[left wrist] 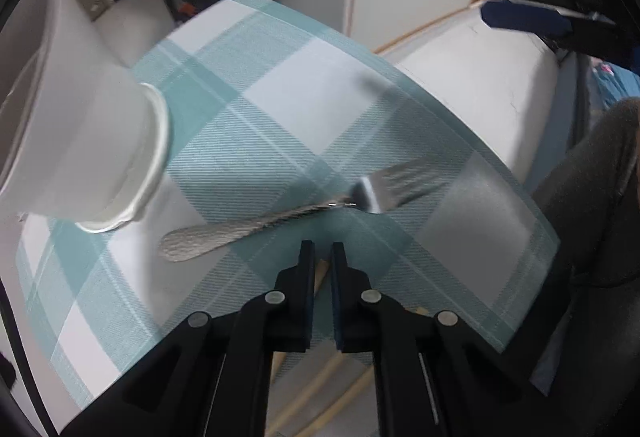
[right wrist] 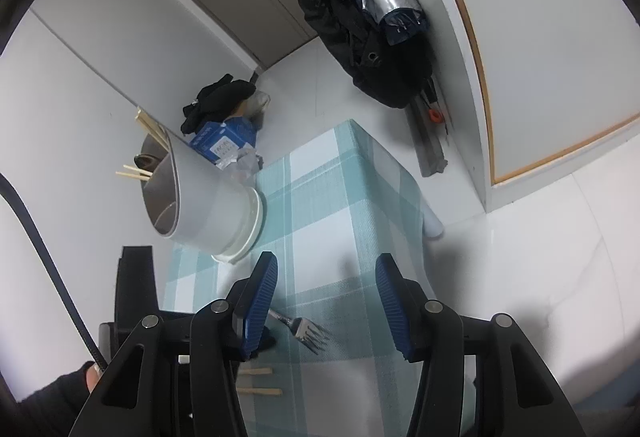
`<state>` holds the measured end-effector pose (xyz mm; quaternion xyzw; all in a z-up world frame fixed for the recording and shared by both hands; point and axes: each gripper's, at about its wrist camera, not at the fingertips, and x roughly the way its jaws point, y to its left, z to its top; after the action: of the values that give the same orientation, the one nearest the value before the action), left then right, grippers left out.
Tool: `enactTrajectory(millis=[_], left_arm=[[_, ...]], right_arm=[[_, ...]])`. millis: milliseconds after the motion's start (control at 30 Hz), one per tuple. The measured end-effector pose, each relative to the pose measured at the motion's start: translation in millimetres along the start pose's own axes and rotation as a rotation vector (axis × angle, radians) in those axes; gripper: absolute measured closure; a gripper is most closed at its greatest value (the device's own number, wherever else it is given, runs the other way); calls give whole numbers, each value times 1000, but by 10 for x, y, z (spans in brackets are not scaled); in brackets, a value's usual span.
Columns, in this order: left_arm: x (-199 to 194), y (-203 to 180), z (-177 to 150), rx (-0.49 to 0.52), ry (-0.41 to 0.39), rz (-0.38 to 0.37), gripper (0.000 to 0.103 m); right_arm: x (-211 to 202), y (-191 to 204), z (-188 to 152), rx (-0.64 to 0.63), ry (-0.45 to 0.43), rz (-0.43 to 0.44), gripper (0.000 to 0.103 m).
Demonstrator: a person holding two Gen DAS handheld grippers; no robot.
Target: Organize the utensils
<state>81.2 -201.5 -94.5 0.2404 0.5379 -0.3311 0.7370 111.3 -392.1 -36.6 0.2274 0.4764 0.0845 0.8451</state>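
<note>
Fork (left wrist: 296, 217): metal, textured handle, lying flat on the checked teal cloth (left wrist: 280, 109) that covers the counter. In the left wrist view it lies crosswise just ahead of the fingertips, handle end to their left, tines to their right. In the right wrist view only the tines (right wrist: 310, 333) show, below and between the fingers, nearer the left one. Lying loose and apart from the holder, it reads as the next item to be put away.

Wooden sticks (right wrist: 260, 381): two, probably chopsticks, flat on the cloth beneath the right gripper's left finger; in the left wrist view a wooden piece (left wrist: 320, 277) shows in the narrow gap of that gripper.

Left gripper (left wrist: 322, 249): fingers drawn close, parallel, a slim gap between them. Whether they pinch the wooden piece or merely hang over it cannot be told.

Right gripper (right wrist: 326, 277): blue ribbed fingers (right wrist: 262, 301) spread wide, holding nothing, poised above the fork's tine end, seemingly set for a grasp.

White holder (right wrist: 208, 209): cylindrical cup, upright on the cloth, ahead and left of the right gripper's fingers. Wooden sticks (right wrist: 134, 171) already stand in it, which suggests it is the collecting place.

Surroundings: dark jackets (right wrist: 360, 17) hang on the wall beyond the counter.
</note>
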Motion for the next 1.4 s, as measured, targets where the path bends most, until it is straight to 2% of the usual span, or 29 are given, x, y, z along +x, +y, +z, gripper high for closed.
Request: enactTrajectory(millis=[300, 467, 500, 633, 800, 867, 933, 1033, 1133, 1200, 1233, 1267, 1400], left_arm=[[-206, 326, -132, -146, -112, 79, 100], [-526, 615, -328, -283, -215, 78, 100], [-640, 720, -405, -344, -250, 62, 100], [-927, 940, -625, -459, -360, 63, 100], [-1017, 1047, -834, -565, -439, 60, 100], [-1074, 1154, -873, -611, -472, 49, 100], [-1035, 1174, -881, -654, -494, 24, 100], [-1000, 1261, -875, -692, -507, 6, 100], [-1022, 1365, -942, -712, -514, 2, 100], [-1048, 1393, -935, -716, -525, 2, 100], [-1054, 1402, -924, -714, -530, 8, 100], [-1066, 1397, -936, -714, -534, 8, 100], [-1058, 1390, -919, -716, -540, 2, 100]], right_arm=[[210, 89, -147, -21, 78, -35, 52], [346, 229, -242, -83, 136, -61, 52], [387, 287, -268, -110, 150, -65, 52], [598, 592, -336, -256, 216, -58, 53], [939, 1114, -460, -557, 256, -63, 55], [1106, 1258, -517, -648, 290, -77, 59], [1277, 1382, -592, -726, 334, -92, 64], [1481, 1480, -665, -817, 369, -129, 64], [1562, 1552, -685, -887, 368, -146, 63], [1590, 1590, -670, -888, 374, -137, 70], [1601, 1615, -673, -893, 381, -125, 83], [1601, 1634, -678, -907, 378, -130, 88], [1602, 1685, -707, -903, 374, -112, 92]])
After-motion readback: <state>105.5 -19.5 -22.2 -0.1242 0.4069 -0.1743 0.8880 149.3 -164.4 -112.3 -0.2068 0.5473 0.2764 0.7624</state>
